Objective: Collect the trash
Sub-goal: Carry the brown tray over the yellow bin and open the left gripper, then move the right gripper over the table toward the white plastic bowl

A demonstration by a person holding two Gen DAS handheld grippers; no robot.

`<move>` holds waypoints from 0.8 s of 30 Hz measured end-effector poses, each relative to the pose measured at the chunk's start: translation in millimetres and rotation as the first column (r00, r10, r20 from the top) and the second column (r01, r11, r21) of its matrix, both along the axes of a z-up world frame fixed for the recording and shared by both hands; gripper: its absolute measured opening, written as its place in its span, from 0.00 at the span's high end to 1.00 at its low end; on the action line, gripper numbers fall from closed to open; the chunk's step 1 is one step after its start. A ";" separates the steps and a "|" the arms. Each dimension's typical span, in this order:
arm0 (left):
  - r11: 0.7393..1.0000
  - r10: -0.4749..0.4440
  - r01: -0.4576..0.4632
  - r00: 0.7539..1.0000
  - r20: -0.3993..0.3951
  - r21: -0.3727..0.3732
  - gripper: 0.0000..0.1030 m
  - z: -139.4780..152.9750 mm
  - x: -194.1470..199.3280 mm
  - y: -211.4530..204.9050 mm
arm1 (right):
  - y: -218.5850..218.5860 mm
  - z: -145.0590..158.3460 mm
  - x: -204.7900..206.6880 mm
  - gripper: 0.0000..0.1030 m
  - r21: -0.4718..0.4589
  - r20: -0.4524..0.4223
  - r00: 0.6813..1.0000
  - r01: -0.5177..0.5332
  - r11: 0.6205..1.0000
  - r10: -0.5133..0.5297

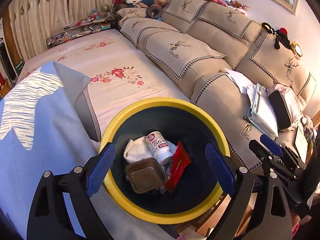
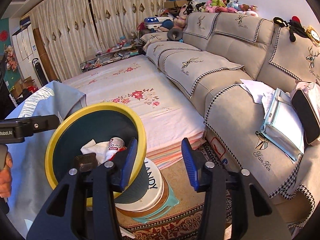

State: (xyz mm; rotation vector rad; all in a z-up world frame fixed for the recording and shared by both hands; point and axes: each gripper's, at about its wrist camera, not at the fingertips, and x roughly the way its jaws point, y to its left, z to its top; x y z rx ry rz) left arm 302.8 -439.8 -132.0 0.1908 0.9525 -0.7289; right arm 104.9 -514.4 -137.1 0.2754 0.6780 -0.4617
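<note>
Yellow-rimmed bin (image 1: pixel 120 124) stands beside the bed, holding a white bottle (image 1: pixel 158 148), a red wrapper (image 1: pixel 178 168), a brown box (image 1: pixel 145 175) and crumpled tissue (image 1: pixel 136 150). From the right wrist the right gripper (image 2: pixel 159 163) hides the box and most of the wrapper. Both the left gripper (image 1: pixel 160 169) and the right one have spread, empty jaws.

Left wrist view: brown lidded container (image 1: pixel 144 175) covers lower part of red wrapper (image 1: pixel 178 168) and white crumpled tissue (image 1: pixel 136 150). Right wrist view: gripper finger hides bin's (image 2: pixel 96 108) 4 o'clock rim; hand (image 2: pixel 5 177) cut off at 9 o'clock edge.
</note>
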 end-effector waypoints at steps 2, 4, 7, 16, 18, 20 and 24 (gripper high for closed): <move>1.000 0.008 -0.008 0.999 0.033 -0.019 0.12 12.2 -8.0 14.6 | 3.8 2.3 0.1 0.56 -0.001 0.004 1.000 -0.005 1.000 0.005; 0.999 0.021 -0.017 0.997 0.077 -0.044 0.10 29.6 -19.9 42.5 | 7.8 4.3 0.6 0.56 -0.004 0.005 1.000 -0.012 1.000 0.012; 0.996 0.052 -0.042 0.991 0.126 -0.080 0.08 50.5 -36.4 81.0 | 16.9 8.6 3.1 0.56 -0.011 0.007 1.000 -0.030 0.999 0.030; 0.954 0.297 -0.271 0.915 0.272 -0.132 0.05 81.7 -79.1 262.1 | 76.1 29.0 27.5 0.52 -0.038 0.015 0.988 -0.156 0.987 0.157; 0.932 0.361 -0.337 0.881 0.304 -0.132 0.05 83.8 -84.3 302.0 | 96.1 36.0 36.8 0.51 -0.057 0.013 0.982 -0.187 0.981 0.188; 0.904 0.428 -0.406 0.842 0.328 -0.136 0.05 84.0 -88.8 343.2 | 119.2 43.1 46.8 0.49 -0.071 0.013 0.973 -0.229 0.971 0.231; 0.825 0.558 -0.542 0.741 0.373 -0.159 0.05 83.0 -95.4 427.3 | 166.0 56.6 66.5 0.48 -0.104 0.006 0.952 -0.304 0.947 0.306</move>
